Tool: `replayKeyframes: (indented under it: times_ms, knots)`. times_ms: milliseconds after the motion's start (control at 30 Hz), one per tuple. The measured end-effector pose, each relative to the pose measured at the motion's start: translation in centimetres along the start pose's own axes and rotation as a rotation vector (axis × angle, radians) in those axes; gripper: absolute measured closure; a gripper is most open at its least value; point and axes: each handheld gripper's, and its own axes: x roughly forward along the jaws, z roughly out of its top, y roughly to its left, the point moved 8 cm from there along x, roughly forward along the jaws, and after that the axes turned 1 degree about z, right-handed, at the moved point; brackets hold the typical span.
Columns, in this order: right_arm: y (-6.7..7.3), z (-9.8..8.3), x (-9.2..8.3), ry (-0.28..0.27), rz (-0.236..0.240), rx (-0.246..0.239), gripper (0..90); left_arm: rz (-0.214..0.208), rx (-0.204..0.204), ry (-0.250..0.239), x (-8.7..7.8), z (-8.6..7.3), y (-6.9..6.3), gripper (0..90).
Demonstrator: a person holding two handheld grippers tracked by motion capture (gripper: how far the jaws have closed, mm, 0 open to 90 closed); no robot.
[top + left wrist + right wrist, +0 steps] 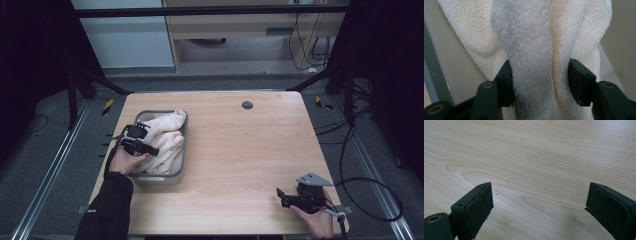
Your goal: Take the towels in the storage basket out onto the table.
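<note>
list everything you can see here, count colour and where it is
towel: one, cream, bunched in the grey bin, a fold of it between the left gripper's jaws
bin: one, grey, left part of the table near its left edge
table: one, light wood, centre of the high view
round cap: one, dark, set in the tabletop near the far edge
cables: several, black, on the floor right of the table
left gripper: one, black, reaching into the bin, jaws either side of a towel fold
right gripper: one, black with a grey plate on top, near-right corner of the table, jaws wide apart over bare wood
hands: two, the left with a black sleeve, the right at the bottom edge
</note>
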Motion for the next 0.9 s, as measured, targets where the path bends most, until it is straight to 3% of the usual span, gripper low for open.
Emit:
replayKeyframes:
  times_ms: [200,467,733,900]
  knots:
    - [0.1,0.0,0.0,0.006,0.005,0.009,7.1,0.009,-0.002,0.002,-0.2,-0.1,-0.1,59.3]
    - [0.1,-0.1,0.0,0.007,0.003,0.000,7.0,0.002,-0.001,-0.016,-0.7,0.0,-0.2,65.4]
    - [0.1,-0.1,0.0,0.010,0.002,0.004,7.0,-0.007,-0.001,-0.088,-2.5,0.4,-0.6,66.5]
    - [0.1,-0.1,0.0,0.014,0.000,-0.004,6.9,-0.008,0.005,-0.137,-4.4,0.9,-1.1,66.7]
